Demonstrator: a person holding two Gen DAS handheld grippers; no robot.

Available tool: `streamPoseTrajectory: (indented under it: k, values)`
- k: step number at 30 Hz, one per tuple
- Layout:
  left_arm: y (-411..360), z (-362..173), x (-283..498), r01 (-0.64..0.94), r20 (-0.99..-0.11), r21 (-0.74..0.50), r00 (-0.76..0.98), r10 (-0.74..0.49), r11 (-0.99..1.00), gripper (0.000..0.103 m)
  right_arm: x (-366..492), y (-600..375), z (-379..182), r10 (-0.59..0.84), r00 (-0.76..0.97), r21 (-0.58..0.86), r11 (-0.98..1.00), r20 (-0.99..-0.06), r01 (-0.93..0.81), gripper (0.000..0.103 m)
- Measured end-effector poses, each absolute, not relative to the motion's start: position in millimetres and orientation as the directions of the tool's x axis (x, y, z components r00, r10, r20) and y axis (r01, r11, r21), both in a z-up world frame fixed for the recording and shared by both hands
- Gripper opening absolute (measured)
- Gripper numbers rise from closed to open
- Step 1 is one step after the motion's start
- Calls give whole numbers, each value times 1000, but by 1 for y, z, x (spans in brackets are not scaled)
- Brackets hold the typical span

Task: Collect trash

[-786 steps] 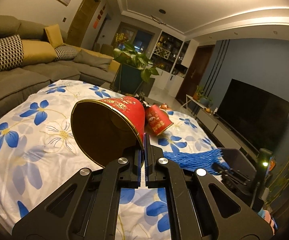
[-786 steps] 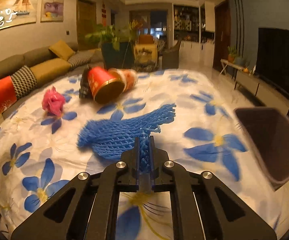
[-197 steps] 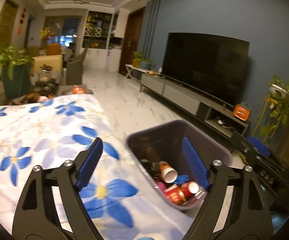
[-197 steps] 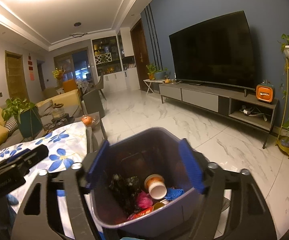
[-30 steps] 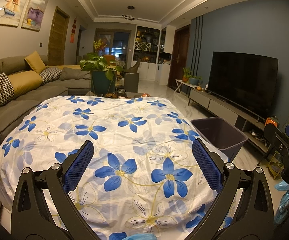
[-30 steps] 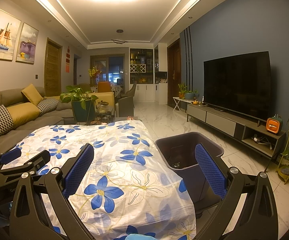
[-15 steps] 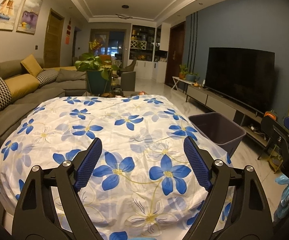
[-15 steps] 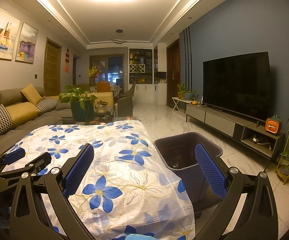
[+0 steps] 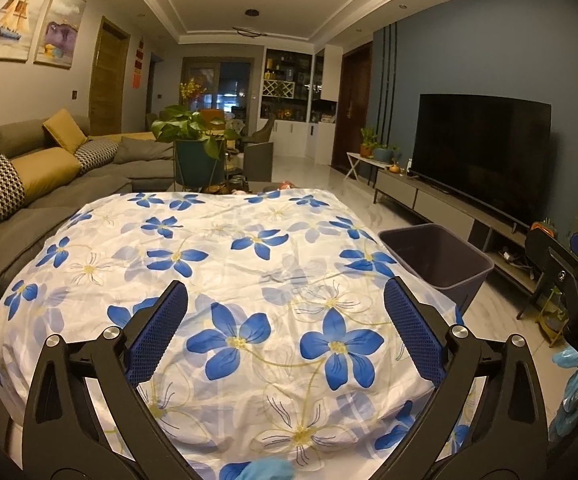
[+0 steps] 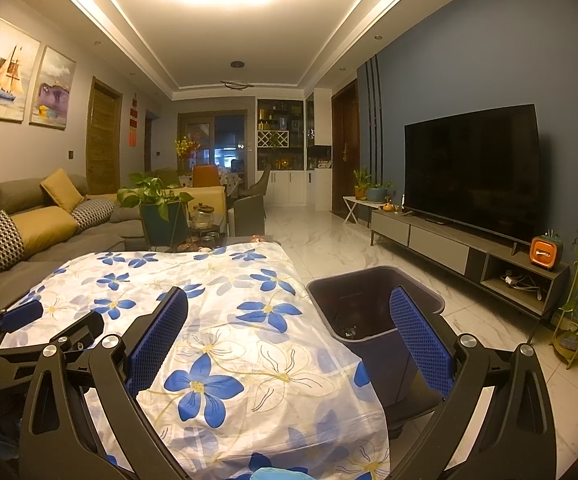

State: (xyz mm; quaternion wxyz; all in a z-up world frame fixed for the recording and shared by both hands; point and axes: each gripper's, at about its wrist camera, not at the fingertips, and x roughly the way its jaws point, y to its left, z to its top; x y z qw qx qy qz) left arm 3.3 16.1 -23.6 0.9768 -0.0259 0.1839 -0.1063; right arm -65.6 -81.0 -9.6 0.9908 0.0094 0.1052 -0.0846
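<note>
Trash bin (image 10: 373, 300) stands on the floor against the flowered tabletop's (image 9: 217, 256) right edge (contents barely visible). Left gripper (image 9: 285, 332) and right gripper (image 10: 289, 332) hover spread wide, holding nothing.

Both cams sit just behind their own tool fingers and look forward down the length of the living room. The left wrist view hangs over the near end of the desk (image 9: 249, 264) with its flowered cloth, so the cloth fills most of the lower frame and the bin (image 9: 437, 258) sits off to the right, apart. The right wrist view is further right and looks higher, closer to the bin (image 10: 373, 300), with more floor showing. Both share the desk, bin, TV (image 9: 485, 152) and sofa (image 10: 41, 216). Each one also catches the other tool at its edge: left tool (image 10: 29, 328), right tool (image 9: 573, 264).
</note>
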Motion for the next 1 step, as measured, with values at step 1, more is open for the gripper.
streamPoseTrajectory:
  k: [1]
  values:
    - [17,-23,3,199,-352,-94,910,-220,975,97,-65,-81,-9,-167,964,1,985,-208,171,98]
